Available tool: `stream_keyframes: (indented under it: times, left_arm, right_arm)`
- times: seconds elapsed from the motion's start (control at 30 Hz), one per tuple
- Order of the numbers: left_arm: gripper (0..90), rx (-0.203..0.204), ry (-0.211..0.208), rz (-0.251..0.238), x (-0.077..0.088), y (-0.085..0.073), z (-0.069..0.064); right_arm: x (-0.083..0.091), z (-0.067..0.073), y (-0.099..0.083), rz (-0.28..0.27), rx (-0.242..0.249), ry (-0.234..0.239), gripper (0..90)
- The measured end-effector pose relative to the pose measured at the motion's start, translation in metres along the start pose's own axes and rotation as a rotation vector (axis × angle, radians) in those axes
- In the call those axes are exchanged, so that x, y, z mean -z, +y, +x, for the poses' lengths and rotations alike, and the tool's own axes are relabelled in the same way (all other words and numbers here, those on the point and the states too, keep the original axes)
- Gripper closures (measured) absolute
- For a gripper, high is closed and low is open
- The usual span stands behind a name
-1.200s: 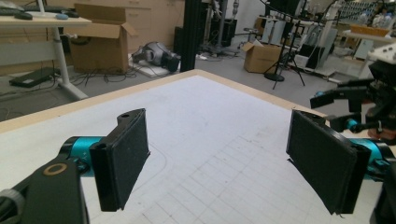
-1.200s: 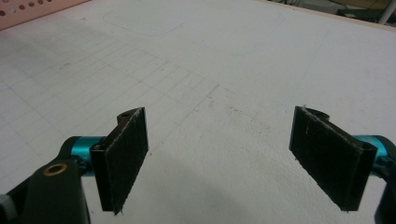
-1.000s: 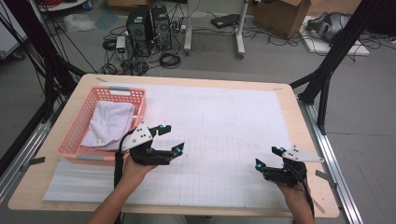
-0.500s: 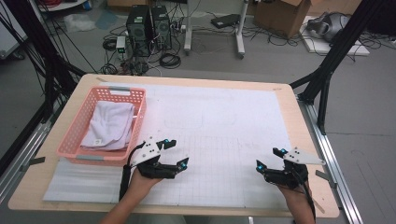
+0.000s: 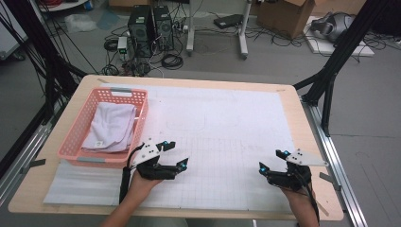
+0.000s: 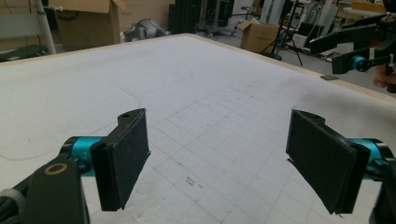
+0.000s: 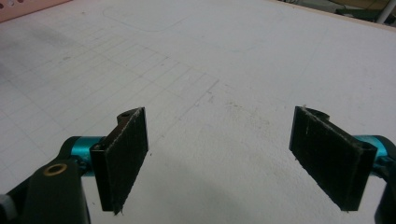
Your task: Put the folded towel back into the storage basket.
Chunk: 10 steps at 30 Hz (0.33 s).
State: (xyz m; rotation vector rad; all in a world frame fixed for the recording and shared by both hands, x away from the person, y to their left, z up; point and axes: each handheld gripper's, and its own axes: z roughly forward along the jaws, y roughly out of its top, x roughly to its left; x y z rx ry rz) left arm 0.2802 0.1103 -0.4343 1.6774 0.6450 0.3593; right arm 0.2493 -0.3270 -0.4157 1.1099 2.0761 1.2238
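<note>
Both my tongs are wide open and empty: left gripper sits low over the white grid mat near the table's front edge, just off the near right corner of the pink basket; right gripper hovers near the front right corner, well apart from it. Folded white towel lies inside the basket by the left edge, touched by neither gripper. Left gripper view has bare mat between the jaws, with the right gripper off toward the far edge.
</note>
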Motion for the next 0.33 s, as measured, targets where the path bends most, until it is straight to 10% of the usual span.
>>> stream_keyframes:
  times: [0.33]
  left_arm:
    - [21.6,0.017,0.013,0.009,0.0013,-0.0027,0.0040]
  right_arm:
    - [0.0002,-0.0026,-0.0004,-0.003,-0.001,-0.001,18.4]
